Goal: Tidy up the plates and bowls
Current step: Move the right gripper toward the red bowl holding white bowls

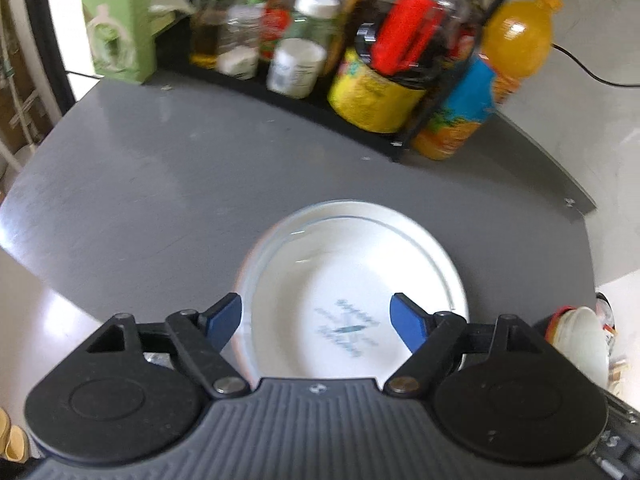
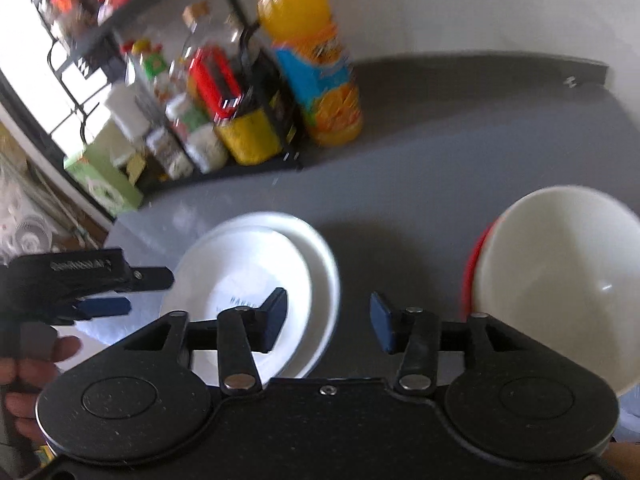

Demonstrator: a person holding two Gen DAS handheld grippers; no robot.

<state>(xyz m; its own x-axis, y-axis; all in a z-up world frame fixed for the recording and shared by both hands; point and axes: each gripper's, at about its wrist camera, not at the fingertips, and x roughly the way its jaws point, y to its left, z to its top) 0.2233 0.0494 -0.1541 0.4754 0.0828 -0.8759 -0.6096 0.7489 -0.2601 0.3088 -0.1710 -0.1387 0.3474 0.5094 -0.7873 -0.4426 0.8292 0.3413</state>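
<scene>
The grey table [image 2: 420, 168] carries a black rack [image 2: 256, 164] of bottles and jars along its far edge, with an orange juice bottle [image 2: 316, 60] just beside the rack. Two stacked white plates [image 2: 264, 280] lie near the front edge. A white bowl [image 2: 560, 280] nested in a red one sits toward the right edge. The left gripper [image 1: 316, 318] hangs spread over the plates, gripping nothing. The right gripper [image 2: 328, 320] is spread between plates and bowl, empty.

The bench [image 1: 160, 184] looks grey, smooth and a bit shiny. The white plates [image 2: 316, 264] look glossy, like china. The bowl [image 2: 560, 280] is shiny white inside. Each claw looks like matt black plastic with silver metal pins [image 1: 224, 385].
</scene>
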